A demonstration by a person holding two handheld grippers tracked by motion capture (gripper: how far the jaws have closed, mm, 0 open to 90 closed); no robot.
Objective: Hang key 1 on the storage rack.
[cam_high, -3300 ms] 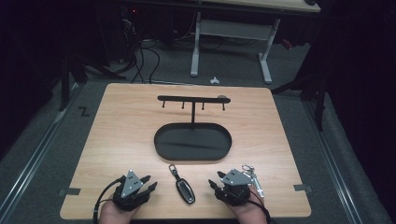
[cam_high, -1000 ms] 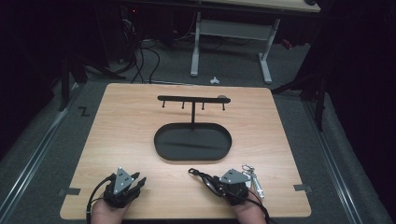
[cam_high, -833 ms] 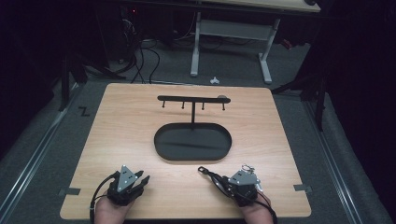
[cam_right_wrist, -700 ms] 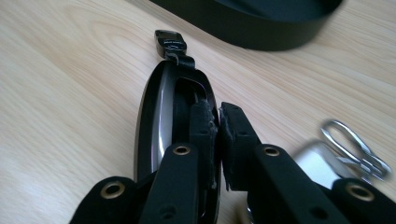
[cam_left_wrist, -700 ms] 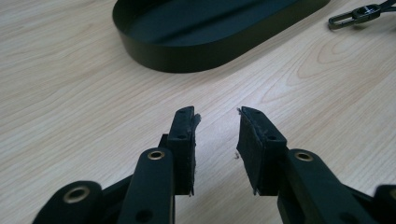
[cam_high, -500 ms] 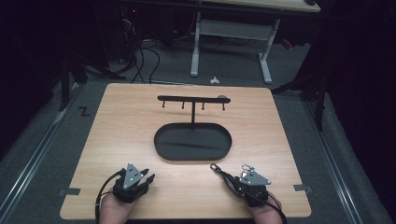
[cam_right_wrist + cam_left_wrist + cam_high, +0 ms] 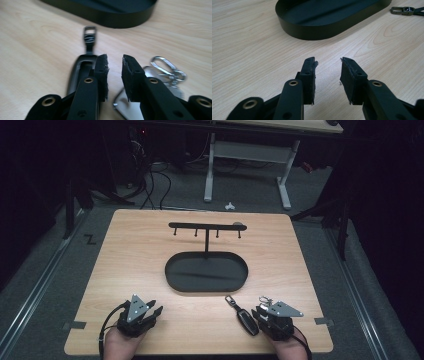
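Note:
A black car key fob [image 7: 246, 321] lies flat on the wooden table [image 7: 150, 255], its strap and buckle [image 7: 230, 300] pointing toward the black oval tray [image 7: 206, 272]. In the right gripper view the fob [image 7: 78, 72] rests just left of my right gripper [image 7: 115, 65]. That gripper's jaws have just been opening, and nothing is between them. Silver keys on a carabiner [image 7: 165, 66] lie to its right. From above, the right gripper [image 7: 260, 313] sits between fob and silver keys [image 7: 265, 301]. My left gripper [image 7: 328, 67] has also just been opening and is empty, at the near left [image 7: 151, 311].
A black rack with several hooks [image 7: 206, 226] rises from the tray's far side. The tray wall [image 7: 319, 32] stands ahead of the left gripper, with the fob's buckle [image 7: 404, 10] off to the right. The table's near edge runs just behind both hands.
The right gripper took the fob from the table's middle and carried it right. Its jaws have since parted and the fob lies loose beside them. The left jaws widened slightly.

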